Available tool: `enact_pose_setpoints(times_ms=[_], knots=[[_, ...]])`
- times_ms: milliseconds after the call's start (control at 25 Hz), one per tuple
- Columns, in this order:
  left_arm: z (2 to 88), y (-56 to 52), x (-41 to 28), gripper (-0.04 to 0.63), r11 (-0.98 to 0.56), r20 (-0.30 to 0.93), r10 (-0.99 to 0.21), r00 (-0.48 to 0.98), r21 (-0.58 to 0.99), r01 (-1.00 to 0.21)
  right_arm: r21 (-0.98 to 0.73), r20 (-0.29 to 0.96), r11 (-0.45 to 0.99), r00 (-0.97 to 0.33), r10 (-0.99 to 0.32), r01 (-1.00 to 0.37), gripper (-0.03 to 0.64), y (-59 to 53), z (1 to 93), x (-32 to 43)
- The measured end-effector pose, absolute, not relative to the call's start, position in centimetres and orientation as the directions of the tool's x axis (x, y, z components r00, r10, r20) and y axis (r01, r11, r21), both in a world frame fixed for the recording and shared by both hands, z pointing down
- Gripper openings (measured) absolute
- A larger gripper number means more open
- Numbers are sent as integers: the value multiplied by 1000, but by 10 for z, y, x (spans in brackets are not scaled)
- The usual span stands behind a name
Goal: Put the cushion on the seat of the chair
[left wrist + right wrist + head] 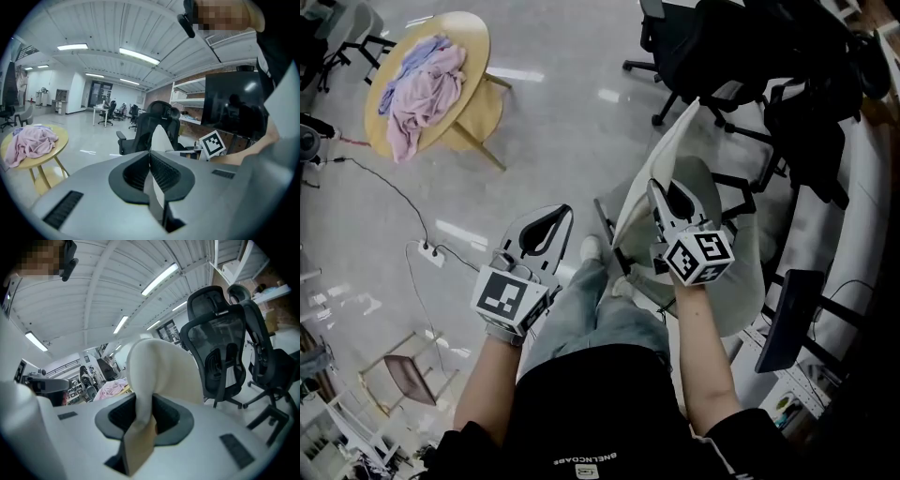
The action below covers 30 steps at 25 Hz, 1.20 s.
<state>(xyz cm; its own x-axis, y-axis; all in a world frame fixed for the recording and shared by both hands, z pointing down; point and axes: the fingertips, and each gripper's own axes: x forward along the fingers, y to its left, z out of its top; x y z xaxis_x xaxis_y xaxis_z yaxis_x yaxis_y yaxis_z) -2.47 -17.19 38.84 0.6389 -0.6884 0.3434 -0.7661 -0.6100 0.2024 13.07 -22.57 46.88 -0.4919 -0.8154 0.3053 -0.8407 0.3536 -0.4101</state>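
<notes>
Person's black shirt is filling the bottom of the head view, with both arms reaching out. Right tongs are pinching the edge of the cream cushion. It's hanging up in the air by the person's knees, not lying on any seat, and a black mesh chair is standing just beside it. Left tongs are pressed together on nothing, apart from the cushion. Pink cloth is lying on the round tabletop well off left.

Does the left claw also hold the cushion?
No, in the head view the left claw is shut on nothing and apart from the cushion, which only the right claw grips.
</notes>
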Motion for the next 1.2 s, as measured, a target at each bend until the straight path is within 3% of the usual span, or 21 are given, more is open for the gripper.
enact_pose_setpoints(times_ms=[1200], knots=[[469,-170,-109,12,-444,465,-733,496,225,-867,-466,381,385,-573,-725,-796,104,-320,601,51]])
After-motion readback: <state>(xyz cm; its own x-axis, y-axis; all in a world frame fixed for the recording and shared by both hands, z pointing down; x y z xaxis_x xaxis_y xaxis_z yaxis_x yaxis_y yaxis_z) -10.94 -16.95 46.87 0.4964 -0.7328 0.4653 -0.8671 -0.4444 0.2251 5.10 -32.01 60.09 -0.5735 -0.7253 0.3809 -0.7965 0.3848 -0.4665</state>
